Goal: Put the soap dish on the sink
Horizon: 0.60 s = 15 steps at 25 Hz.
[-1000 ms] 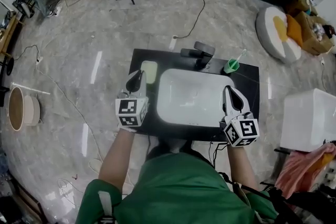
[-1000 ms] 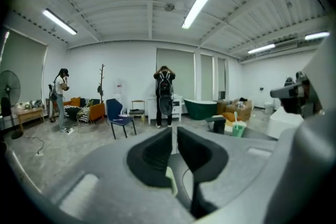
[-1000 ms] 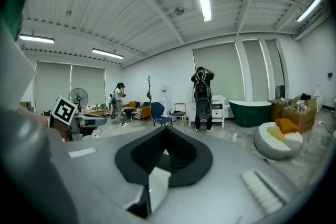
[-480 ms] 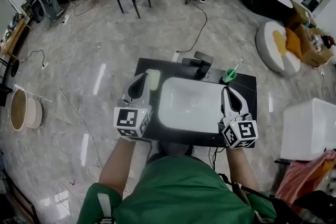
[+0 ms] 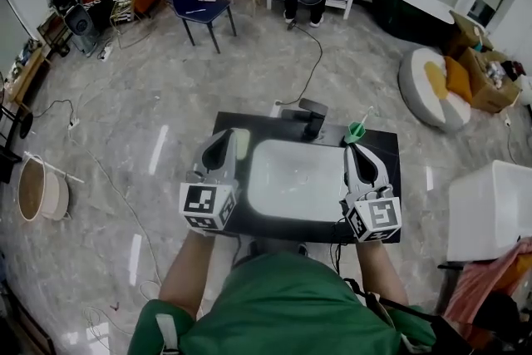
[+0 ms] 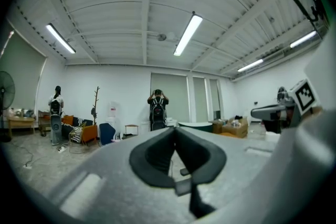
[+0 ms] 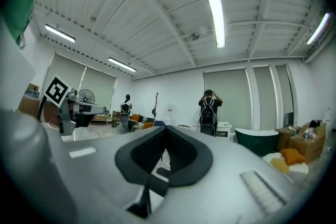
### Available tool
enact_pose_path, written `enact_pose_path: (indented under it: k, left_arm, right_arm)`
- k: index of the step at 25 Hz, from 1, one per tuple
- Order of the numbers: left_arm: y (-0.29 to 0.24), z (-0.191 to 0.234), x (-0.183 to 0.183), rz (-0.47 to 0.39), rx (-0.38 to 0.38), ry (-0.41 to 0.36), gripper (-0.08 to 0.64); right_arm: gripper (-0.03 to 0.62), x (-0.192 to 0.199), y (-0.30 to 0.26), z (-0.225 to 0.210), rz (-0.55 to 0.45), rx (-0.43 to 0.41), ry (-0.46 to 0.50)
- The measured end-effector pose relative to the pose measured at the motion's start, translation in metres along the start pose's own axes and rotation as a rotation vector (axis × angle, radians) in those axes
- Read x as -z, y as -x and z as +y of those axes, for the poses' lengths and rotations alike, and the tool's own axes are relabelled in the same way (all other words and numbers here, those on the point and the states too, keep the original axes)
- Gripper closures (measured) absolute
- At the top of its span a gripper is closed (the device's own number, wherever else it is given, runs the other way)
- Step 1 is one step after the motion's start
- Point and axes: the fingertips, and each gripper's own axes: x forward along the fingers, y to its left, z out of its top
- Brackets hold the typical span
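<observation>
While both grippers hang over the near edge of the sink unit, neither holds anything. The left gripper [image 5: 221, 139] has its jaws closed tip to tip, with nothing between them. The right gripper [image 5: 352, 152] is the same, tips met and empty. Both gripper views look out level across the room, not down at the counter.

The soap dish [image 5: 243, 142] is a pale green, low, rounded rectangle. It lies on the black counter [image 5: 259, 122] just left of the white basin [image 5: 293, 179], toward the far left corner. The left gripper's tips overlap it from the head view; I cannot tell whether they touch. A black faucet [image 5: 309, 115] stands at the far rim, and a green cup [image 5: 356, 130] holding a toothbrush sits far right.

Handling, as a judgement:
- The dish looks rigid, light and smooth-surfaced, plastic or ceramic, I can't tell which.
- It is likely slick if wet.
- The best hold is probably across the short width, pinching one long rim, with the jaws opened first.
- Being low, it calls for a steep approach.
- It already rests on the sink unit, so the task is either finished or not begun.
</observation>
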Motion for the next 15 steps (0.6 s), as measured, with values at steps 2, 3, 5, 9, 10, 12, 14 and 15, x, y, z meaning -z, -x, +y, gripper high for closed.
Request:
enact_pose_path:
  k: [2, 3, 5, 9, 10, 12, 14, 15]
  left_arm:
    - [0.004, -0.001, -0.003, -0.003, -0.007, 0.000, 0.561]
    - [0.006, -0.002, -0.006, -0.006, -0.009, -0.002, 0.561]
    - [0.008, -0.004, -0.009, -0.011, -0.012, -0.002, 0.561]
    - [0.011, -0.004, -0.011, -0.017, -0.017, 0.011, 0.561]
    - [0.012, -0.005, -0.012, -0.019, -0.019, 0.010, 0.561]
    - [0.014, -0.007, -0.014, -0.023, -0.020, 0.007, 0.561]
    - [0.015, -0.008, -0.016, -0.025, -0.020, 0.005, 0.561]
    - [0.015, -0.008, -0.016, -0.025, -0.020, 0.005, 0.561]
  right_arm:
    - [0.595, -0.006, 0.003, 0.000, -0.014, -0.003, 0.000]
    - [0.595, -0.009, 0.005, 0.000, -0.023, -0.005, 0.003]
    - [0.595, -0.013, 0.006, 0.001, -0.035, -0.011, 0.014]
    - [0.594, -0.018, 0.008, 0.004, -0.044, -0.016, 0.011]
    - [0.595, -0.019, 0.009, 0.004, -0.047, -0.017, 0.011]
    - [0.595, -0.022, 0.012, 0.005, -0.055, -0.018, 0.013]
    - [0.594, -0.024, 0.013, 0.004, -0.060, -0.019, 0.013]
    - [0.595, -0.024, 0.012, 0.004, -0.061, -0.019, 0.012]
